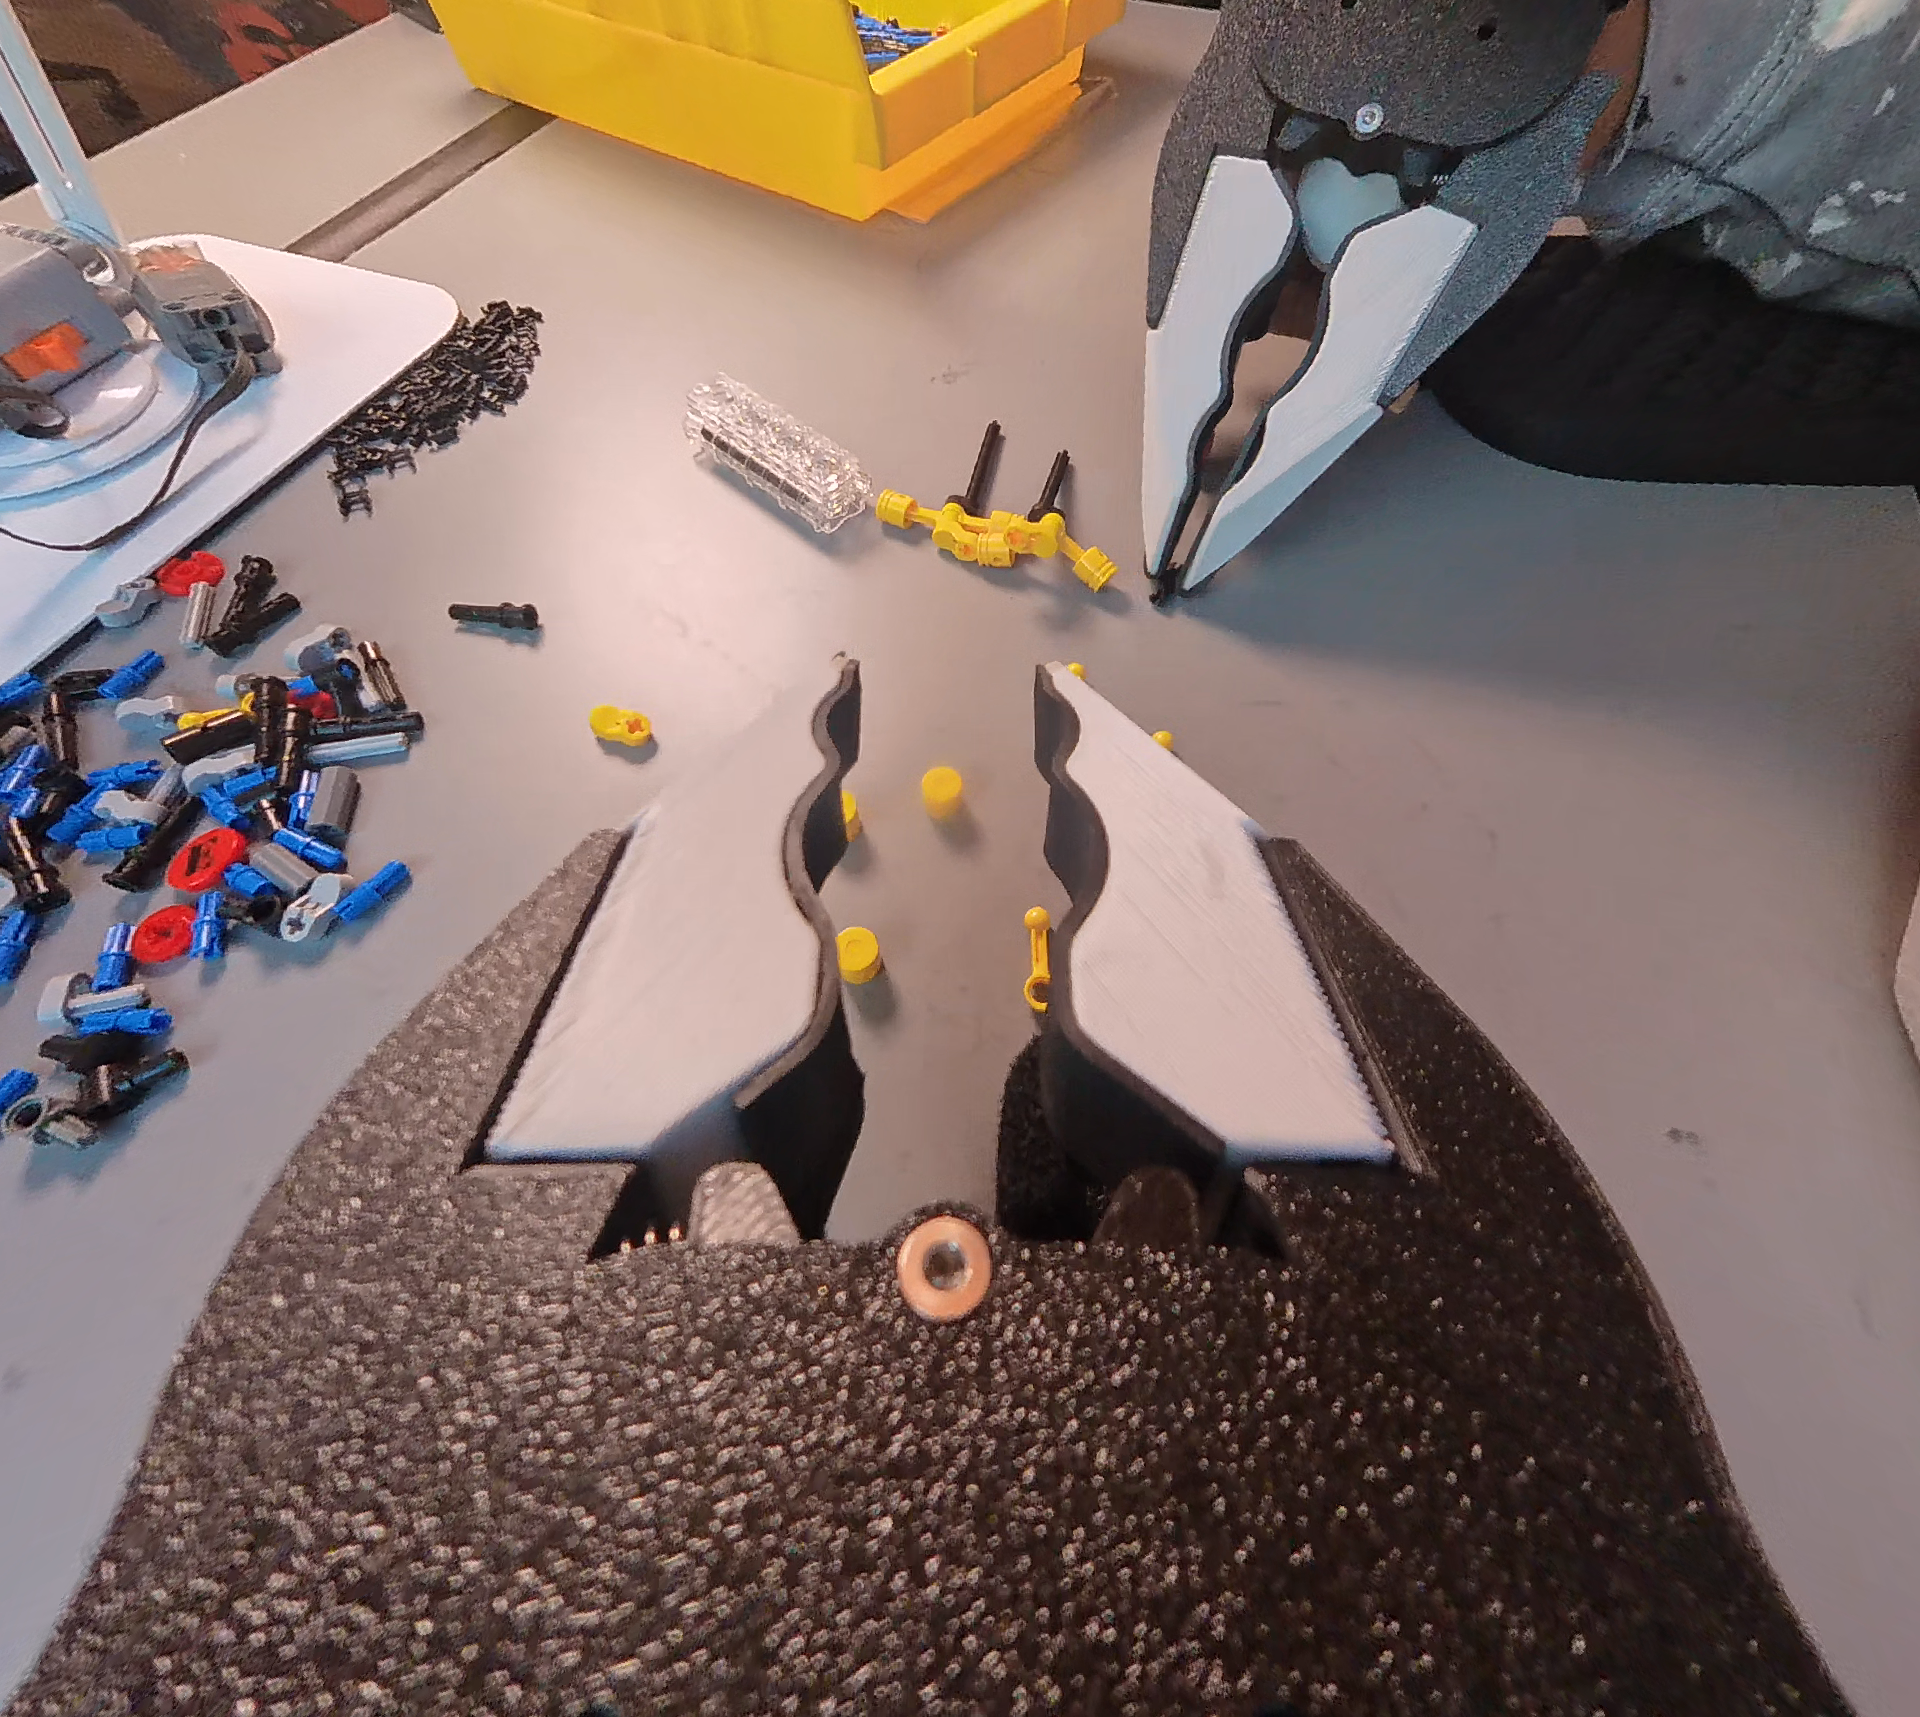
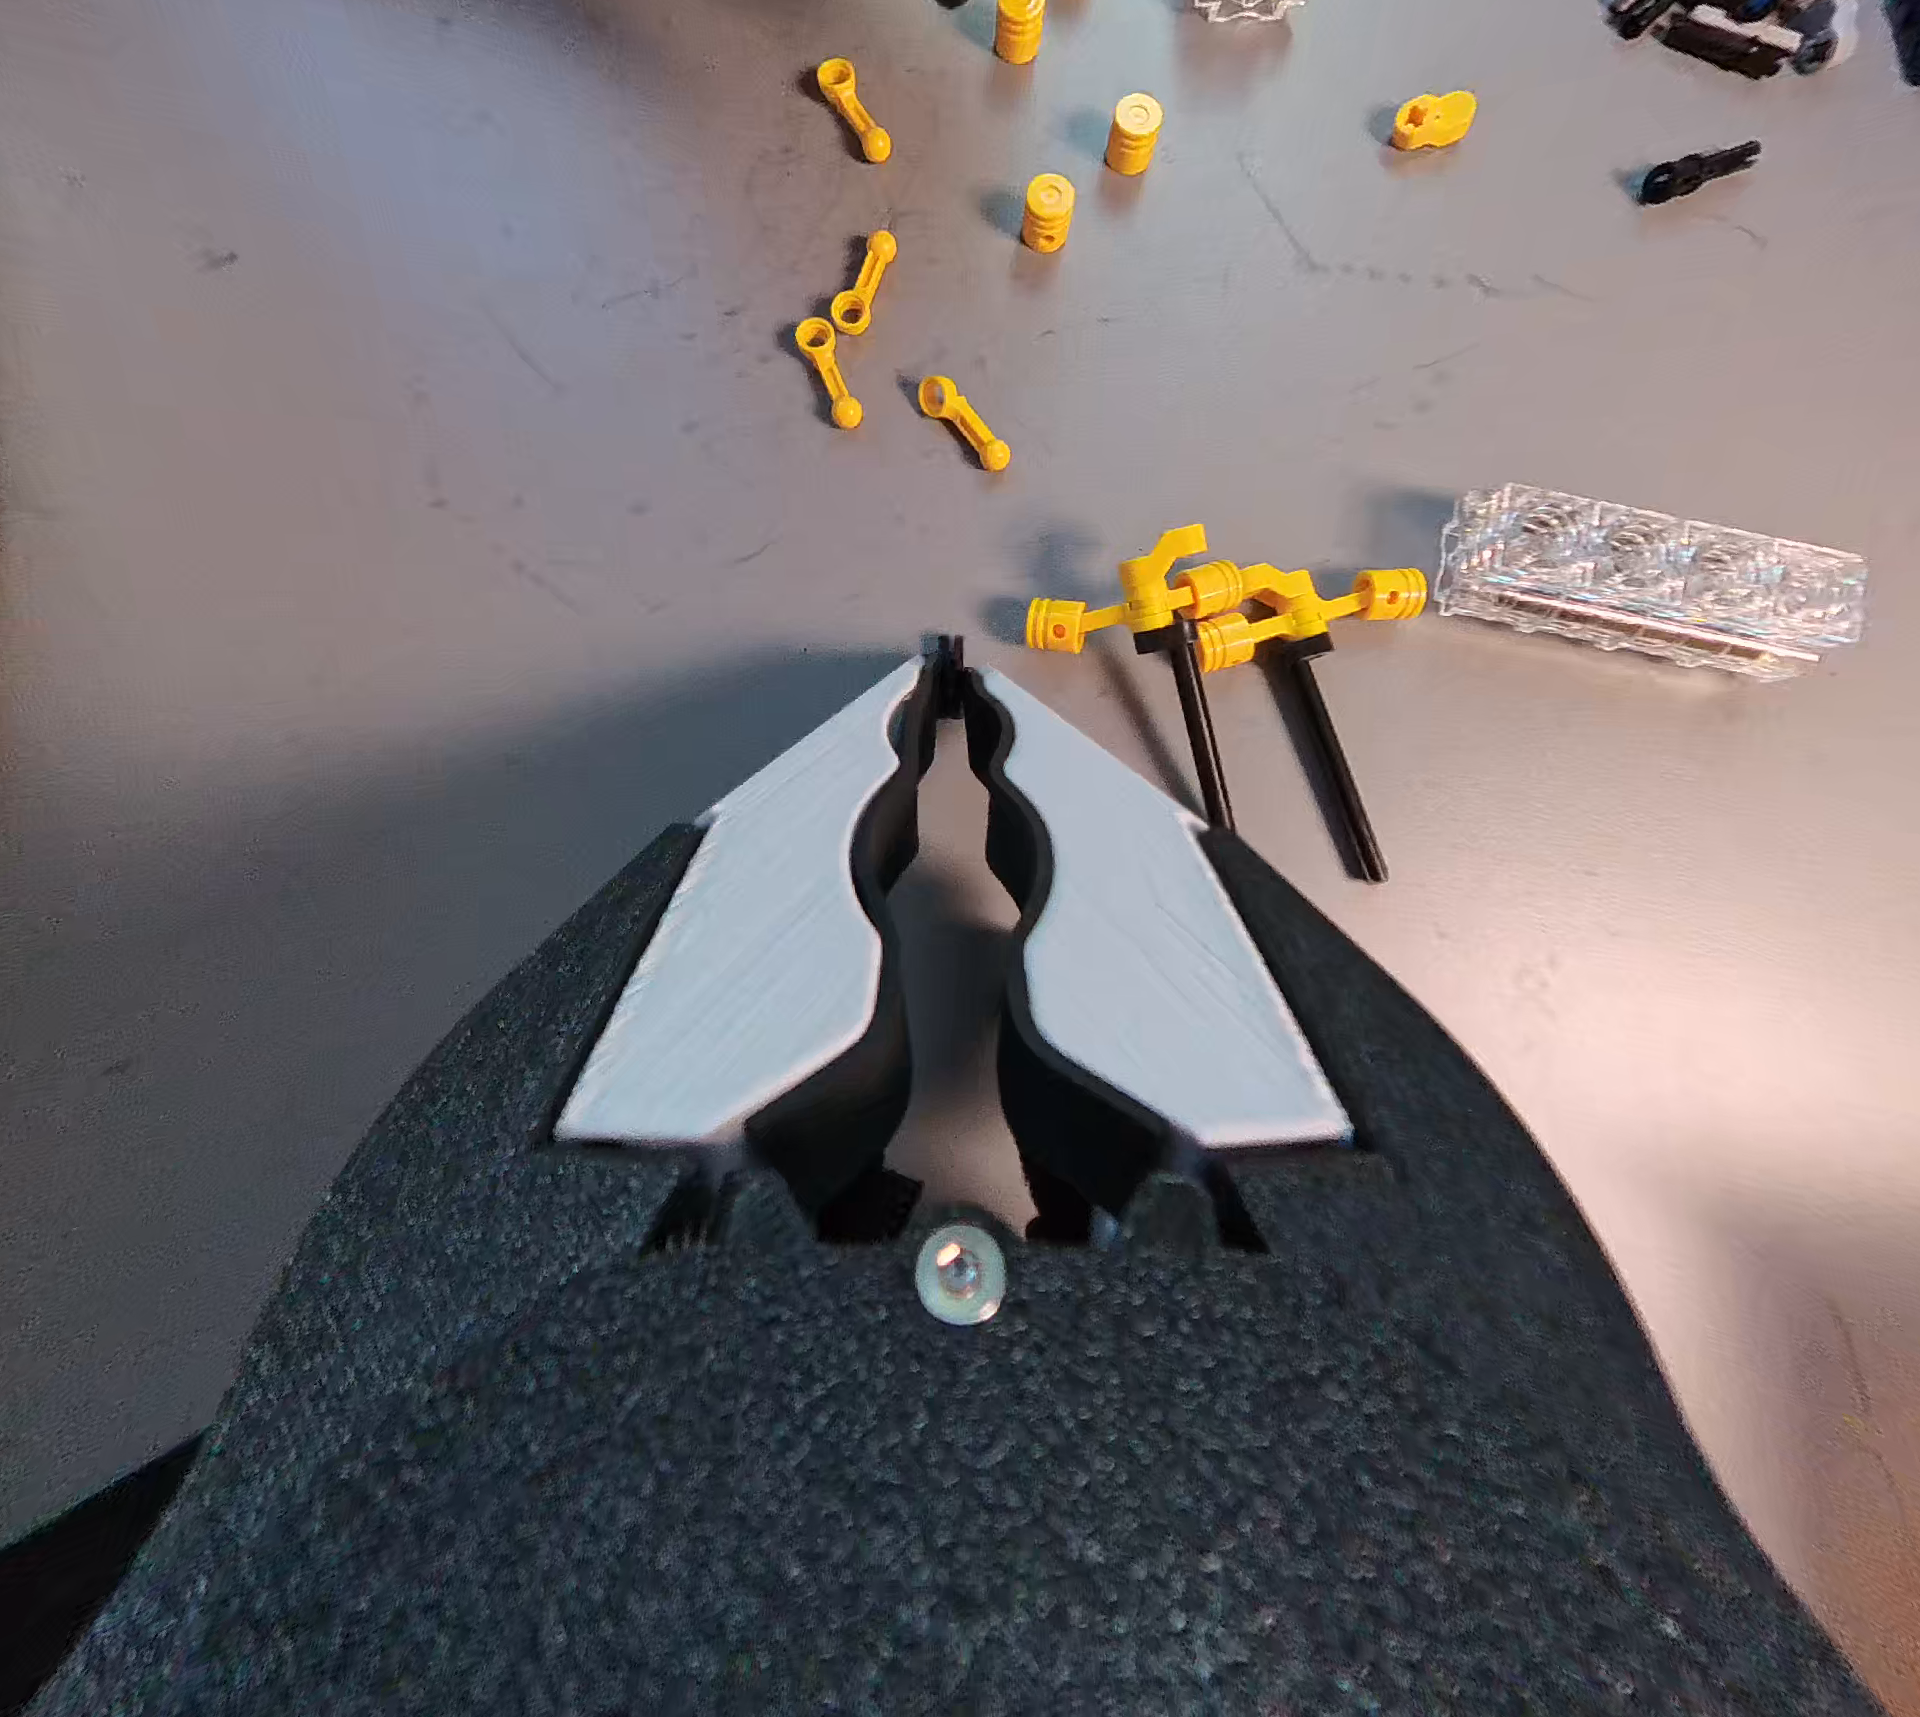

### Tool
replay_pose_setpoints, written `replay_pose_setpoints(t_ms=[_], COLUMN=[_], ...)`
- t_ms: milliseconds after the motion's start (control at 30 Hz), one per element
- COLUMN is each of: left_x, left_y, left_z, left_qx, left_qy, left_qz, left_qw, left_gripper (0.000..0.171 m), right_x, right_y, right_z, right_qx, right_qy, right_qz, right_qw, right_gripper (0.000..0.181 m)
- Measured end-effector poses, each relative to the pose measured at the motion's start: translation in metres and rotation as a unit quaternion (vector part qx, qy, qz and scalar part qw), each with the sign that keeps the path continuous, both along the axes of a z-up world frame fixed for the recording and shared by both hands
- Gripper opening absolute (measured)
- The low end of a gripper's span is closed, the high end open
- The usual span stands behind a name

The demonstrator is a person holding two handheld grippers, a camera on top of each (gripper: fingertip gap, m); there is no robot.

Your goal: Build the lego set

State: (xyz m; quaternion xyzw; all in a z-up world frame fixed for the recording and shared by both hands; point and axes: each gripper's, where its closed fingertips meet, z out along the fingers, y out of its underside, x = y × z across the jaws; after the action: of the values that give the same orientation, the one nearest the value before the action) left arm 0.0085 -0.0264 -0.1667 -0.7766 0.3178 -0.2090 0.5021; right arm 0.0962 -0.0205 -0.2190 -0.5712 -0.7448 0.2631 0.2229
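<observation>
Right wrist view: right gripper [image 2: 943, 651] pinches small black pin, pointing forward.

Grey table [image 1: 1455, 836] strewn with small plastic parts [image 1: 187, 846]

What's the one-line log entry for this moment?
left tool: open, over loose yellow cylinders | right tool: shut on small black piece, tips at table | yellow crank assembly: beside right tool
</observation>
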Motion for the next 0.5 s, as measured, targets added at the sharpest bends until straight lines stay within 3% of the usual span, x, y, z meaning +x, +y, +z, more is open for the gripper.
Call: replay_pose_setpoints(t_ms=[100,200,333,400,500], left_x=[-0.008,-0.022,-0.038,-0.046,-0.052], left_y=[0.005,0.013,0.02,0.022,0.023], left_z=[-0.001,0.003,0.014,0.017,0.019], left_qx=[-0.009,-0.008,0.001,0.004,0.012], left_qy=[0.0,-0.014,-0.051,-0.057,-0.051], left_qz=[0.032,0.075,0.117,0.133,0.145], left_qw=[0.999,0.997,0.992,0.989,0.988], left_gripper=[0.04,0.045,0.049,0.05,0.05], right_x=[0.005,0.013,0.063,0.092,0.121], right_y=[0.015,0.075,0.194,0.243,0.294], right_z=[0.016,0.071,0.138,0.146,0.137], right_qx=[0.011,0.059,0.175,0.218,0.246], right_qy=[0.023,0.101,0.147,0.125,0.082], right_qz=[-0.016,-0.118,-0.321,-0.394,-0.462], right_qw=[1.0,0.986,0.919,0.884,0.848], right_gripper=[0.004,0.004,0.004,0.005,0.005])
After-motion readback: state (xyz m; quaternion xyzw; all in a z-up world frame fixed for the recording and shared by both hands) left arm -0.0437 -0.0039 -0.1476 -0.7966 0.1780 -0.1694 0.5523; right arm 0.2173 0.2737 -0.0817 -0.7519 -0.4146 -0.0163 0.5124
